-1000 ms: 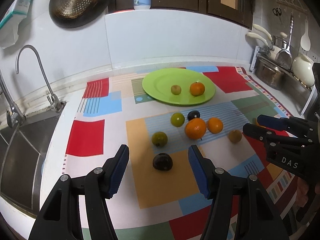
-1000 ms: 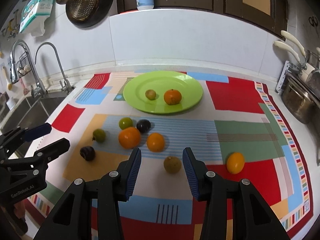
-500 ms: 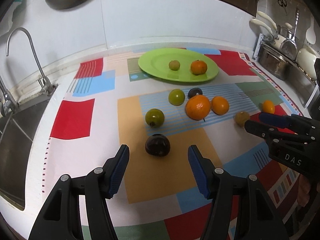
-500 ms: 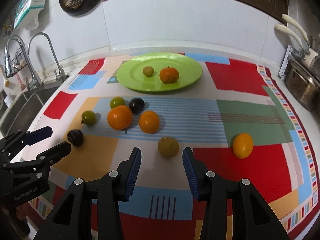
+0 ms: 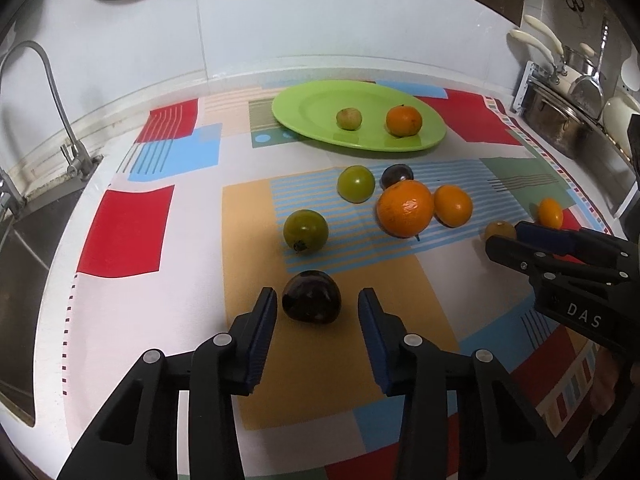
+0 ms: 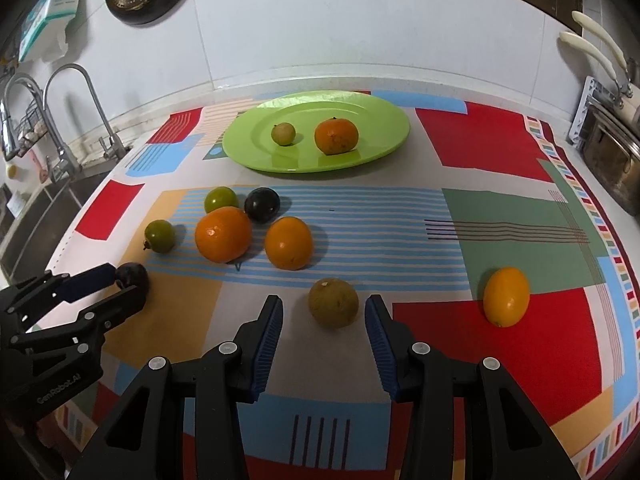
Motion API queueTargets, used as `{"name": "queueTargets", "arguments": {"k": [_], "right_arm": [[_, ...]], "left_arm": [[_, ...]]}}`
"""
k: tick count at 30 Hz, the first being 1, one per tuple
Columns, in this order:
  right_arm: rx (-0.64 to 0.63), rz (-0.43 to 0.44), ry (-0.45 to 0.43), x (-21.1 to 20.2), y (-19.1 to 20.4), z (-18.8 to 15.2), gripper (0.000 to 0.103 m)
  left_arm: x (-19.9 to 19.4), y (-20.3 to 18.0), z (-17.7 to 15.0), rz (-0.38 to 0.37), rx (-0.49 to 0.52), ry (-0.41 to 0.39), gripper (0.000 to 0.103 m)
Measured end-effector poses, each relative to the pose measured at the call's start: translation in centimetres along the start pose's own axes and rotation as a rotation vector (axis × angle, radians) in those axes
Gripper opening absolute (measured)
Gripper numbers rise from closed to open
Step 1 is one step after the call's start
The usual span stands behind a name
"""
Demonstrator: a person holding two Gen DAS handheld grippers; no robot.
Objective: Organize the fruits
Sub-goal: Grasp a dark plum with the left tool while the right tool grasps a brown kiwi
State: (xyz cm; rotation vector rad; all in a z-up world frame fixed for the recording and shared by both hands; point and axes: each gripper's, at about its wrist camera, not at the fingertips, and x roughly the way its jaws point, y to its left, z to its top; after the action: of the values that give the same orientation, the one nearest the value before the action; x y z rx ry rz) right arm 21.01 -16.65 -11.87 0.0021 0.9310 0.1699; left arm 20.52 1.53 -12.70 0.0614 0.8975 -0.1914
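Left gripper (image 5: 316,306) open, jaws either side of dark plum (image 5: 311,297), not touching it; also seen from right wrist view at lower left (image 6: 122,282), plum (image 6: 134,276) between its tips. Right gripper (image 6: 324,312) open too, jaws flanking brown fruit (image 6: 333,302) with gaps both sides; seen in left view at right edge (image 5: 506,238), brown fruit (image 5: 500,230) mostly hidden behind its tips.

Lay on patterned mat (image 6: 496,216) covering counter. Green plate (image 6: 384,120) sat at back of mat, well apart from both grippers. Held small orange (image 6: 336,136) and little green-yellow fruit (image 6: 283,133), side by side, not touching.

Loose cluster in front of plate, on blue-striped patch: big orange (image 6: 223,234) touching or just beside green fruit (image 6: 221,199) behind it; second orange (image 6: 288,243) just right of big one; second dark plum (image 6: 262,205) behind, between the two oranges. Another green fruit (image 6: 159,235), stem visible, left of cluster, near left gripper. Yellow-orange fruit (image 6: 506,297) alone on red patch, well right of right gripper.

Sink with faucet (image 6: 72,92) at left of counter. Pot (image 5: 560,128) and utensils at far right.
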Motion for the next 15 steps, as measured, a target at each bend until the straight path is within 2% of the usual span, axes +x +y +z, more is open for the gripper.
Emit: {"name": "queueTargets", "arguments": {"k": [3, 5, 9, 15], "right_arm": [[-0.008, -0.005, -0.003, 0.23, 0.12, 0.09, 0.043], [-0.017, -0.007, 0.002, 0.4, 0.23, 0.13, 0.036], [-0.03, -0.019, 0.006, 0.7, 0.26, 0.19, 0.03], [-0.042, -0.009, -0.001, 0.45, 0.38, 0.2, 0.03]], "left_arm": [[0.32, 0.11, 0.05, -0.007, -0.007, 0.008, 0.035], [0.41, 0.15, 0.06, -0.006, -0.012, 0.013, 0.033], [0.6, 0.37, 0.18, -0.012, -0.022, 0.015, 0.031], [-0.03, 0.1, 0.22, -0.018, -0.009, 0.004, 0.031]]}}
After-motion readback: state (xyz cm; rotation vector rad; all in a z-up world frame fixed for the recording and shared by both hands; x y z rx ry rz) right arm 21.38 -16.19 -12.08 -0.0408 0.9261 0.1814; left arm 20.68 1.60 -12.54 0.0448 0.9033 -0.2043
